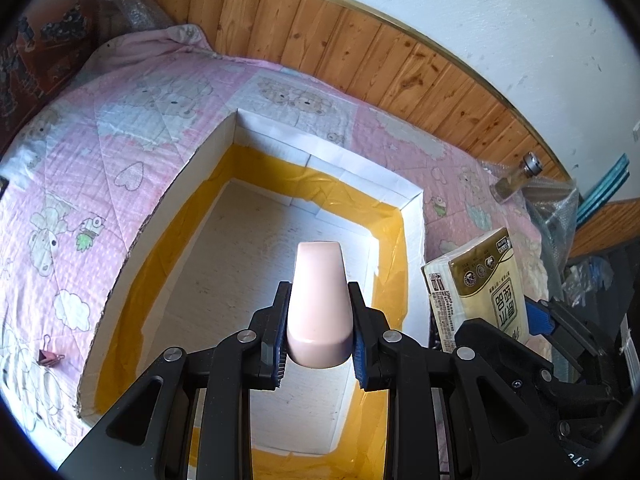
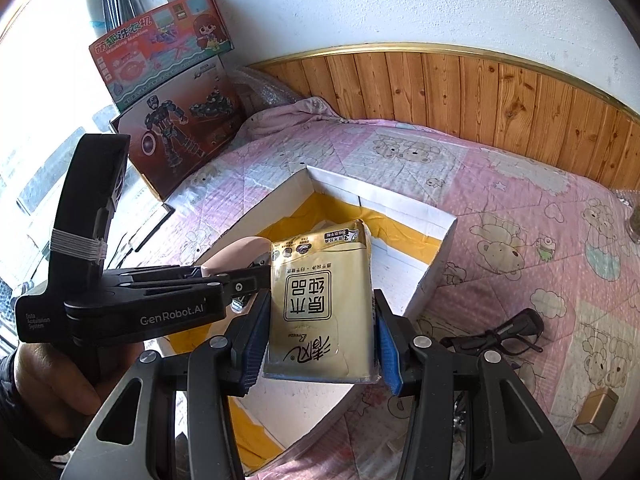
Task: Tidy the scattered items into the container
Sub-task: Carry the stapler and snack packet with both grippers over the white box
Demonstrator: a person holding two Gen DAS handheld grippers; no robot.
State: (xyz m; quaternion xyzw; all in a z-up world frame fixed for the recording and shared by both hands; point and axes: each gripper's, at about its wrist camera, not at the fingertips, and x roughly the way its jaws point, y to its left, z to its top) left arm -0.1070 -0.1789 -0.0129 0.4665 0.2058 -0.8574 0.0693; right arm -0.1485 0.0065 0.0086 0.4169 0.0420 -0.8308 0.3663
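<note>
My left gripper [image 1: 320, 334] is shut on a pale pink tapered bottle [image 1: 319, 300], held above the inside of the open cardboard box [image 1: 172, 200] with white walls and yellow tape. My right gripper [image 2: 320, 344] is shut on a gold tissue pack [image 2: 322, 304], which hangs over the box's [image 2: 432, 248] near right corner. In the left wrist view that tissue pack [image 1: 476, 288] shows just right of the box. In the right wrist view the left gripper [image 2: 256, 276] reaches in from the left with the pink bottle [image 2: 236, 254] in its jaws.
The box lies on a pink cartoon quilt [image 2: 520, 200]. Black glasses [image 2: 504, 330] and a small tan box [image 2: 596, 410] lie on the quilt to the right, a pink binder clip [image 1: 50, 357] to the left, a small glass bottle [image 1: 516, 178] at the far right. Toy boxes [image 2: 176, 92] stand by the wall.
</note>
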